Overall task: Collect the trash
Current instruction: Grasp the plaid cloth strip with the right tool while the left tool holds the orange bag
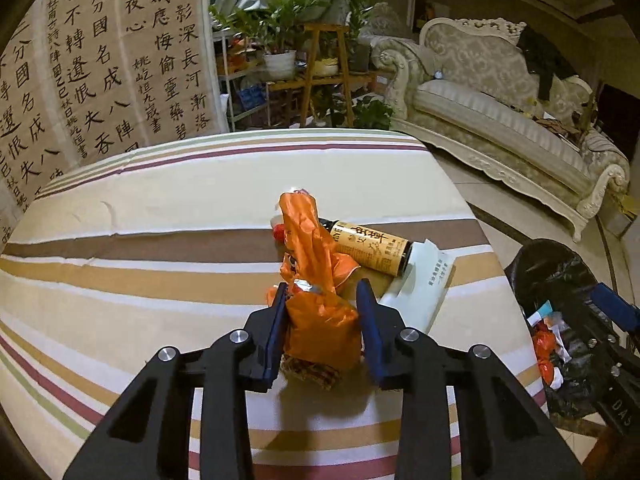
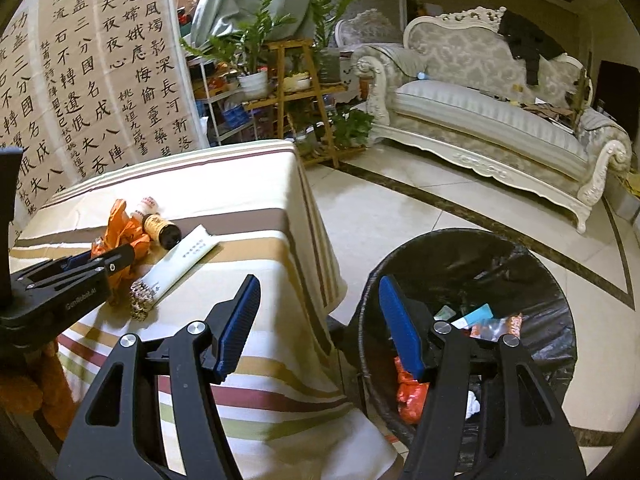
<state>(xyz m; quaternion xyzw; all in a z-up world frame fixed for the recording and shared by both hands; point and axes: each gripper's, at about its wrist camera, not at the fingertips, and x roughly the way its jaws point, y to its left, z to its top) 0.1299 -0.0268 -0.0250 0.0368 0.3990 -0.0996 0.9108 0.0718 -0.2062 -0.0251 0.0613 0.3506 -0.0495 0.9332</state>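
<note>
Left gripper (image 1: 322, 322) is clamped on the orange wrapper (image 1: 320, 312) on the striped tablecloth (image 1: 140, 280), beside a brown bottle (image 1: 372, 248) and white tube (image 1: 420, 292). Right gripper (image 2: 316, 320) hangs empty, jaws apart, by the black-lined trash bin (image 2: 540, 280) on the floor.

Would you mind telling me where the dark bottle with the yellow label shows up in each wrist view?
Left wrist: the bottle lies right of centre on the striped tablecloth, just behind the orange wrapper.
Right wrist: the bottle is at the left, mid-height, base toward the camera.
Shared landmark: the white packet beside it.
</note>
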